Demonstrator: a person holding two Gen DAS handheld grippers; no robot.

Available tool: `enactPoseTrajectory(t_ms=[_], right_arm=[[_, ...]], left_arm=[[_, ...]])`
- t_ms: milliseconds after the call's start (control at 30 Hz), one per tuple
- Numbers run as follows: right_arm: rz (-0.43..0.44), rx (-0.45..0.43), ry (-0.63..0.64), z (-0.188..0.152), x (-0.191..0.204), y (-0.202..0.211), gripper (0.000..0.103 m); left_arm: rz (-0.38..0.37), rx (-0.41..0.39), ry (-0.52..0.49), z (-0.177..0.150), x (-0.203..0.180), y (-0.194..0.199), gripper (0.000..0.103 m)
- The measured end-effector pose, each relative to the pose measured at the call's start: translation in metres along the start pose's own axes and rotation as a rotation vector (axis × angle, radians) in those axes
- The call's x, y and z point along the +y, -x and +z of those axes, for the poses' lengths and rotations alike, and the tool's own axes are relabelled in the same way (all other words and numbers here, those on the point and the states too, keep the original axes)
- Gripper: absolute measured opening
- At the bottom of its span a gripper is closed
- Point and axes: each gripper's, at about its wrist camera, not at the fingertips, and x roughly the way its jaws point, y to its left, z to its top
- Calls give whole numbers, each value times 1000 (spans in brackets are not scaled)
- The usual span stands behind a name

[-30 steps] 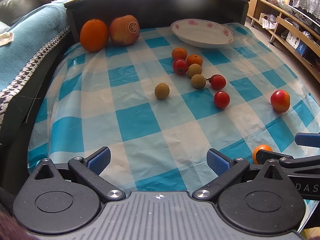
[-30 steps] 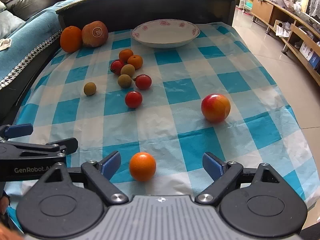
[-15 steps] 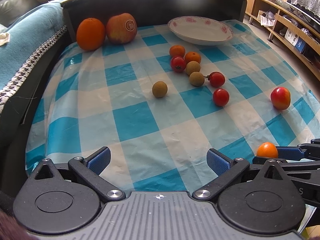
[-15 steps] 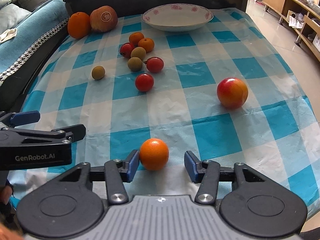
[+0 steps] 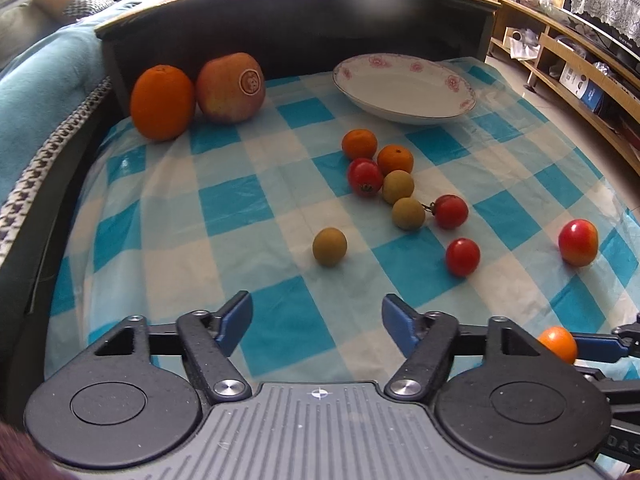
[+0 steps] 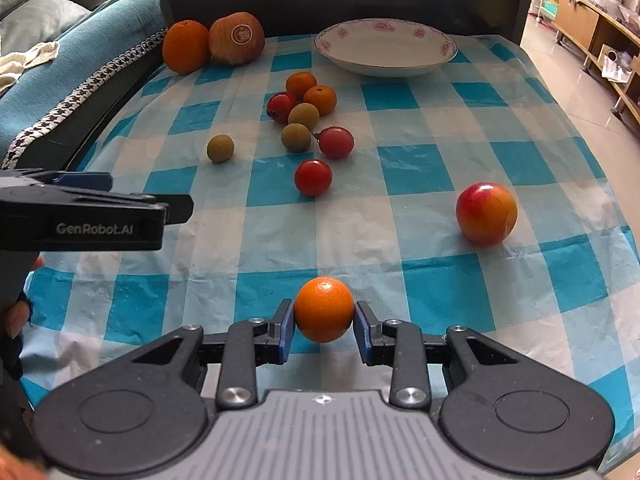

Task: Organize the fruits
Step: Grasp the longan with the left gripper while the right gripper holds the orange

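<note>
My right gripper [image 6: 324, 324] is shut on a small orange [image 6: 324, 309] near the table's front edge; the orange also shows in the left wrist view [image 5: 557, 343]. My left gripper [image 5: 316, 322] is open and empty above the checked cloth, left of the right one. A white flowered bowl [image 5: 404, 86] stands empty at the back. Small oranges, cherry tomatoes and brown longans lie in a cluster [image 5: 394, 184] mid-table. One longan [image 5: 329, 246] lies alone ahead of the left gripper. A red-yellow fruit [image 6: 486, 213] sits to the right.
A large orange [image 5: 162, 102] and a stickered apple [image 5: 231, 87] sit at the back left against a dark headboard-like wall [image 5: 296, 28]. A sofa with a blue throw [image 5: 36, 92] flanks the left edge. Wooden shelves [image 5: 580, 60] stand on the right.
My right gripper's fingers have closed from wide open onto the small orange. My left gripper has moved forward toward the fruit, and its fingers have come somewhat closer together.
</note>
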Motion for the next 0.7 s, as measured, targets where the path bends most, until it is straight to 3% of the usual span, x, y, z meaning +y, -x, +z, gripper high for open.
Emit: enactPoseTrajectory(t_ms=[100,267,467,700], right_arm=[[18,-3,-18,6,-3,0,35],[47,9,-26,15,-4,-7,35],[79,20,-39,26,-6,-16,35],[93,32,-64,34,-13,-24,35]], left_arm=[[-26,10,-9,8,1,-11,66],[-18,0,-58,19,-4,-26,66],[-40,25,-50,22,-1,-43,59],[-99,16,-54,23,-3,-41,38]])
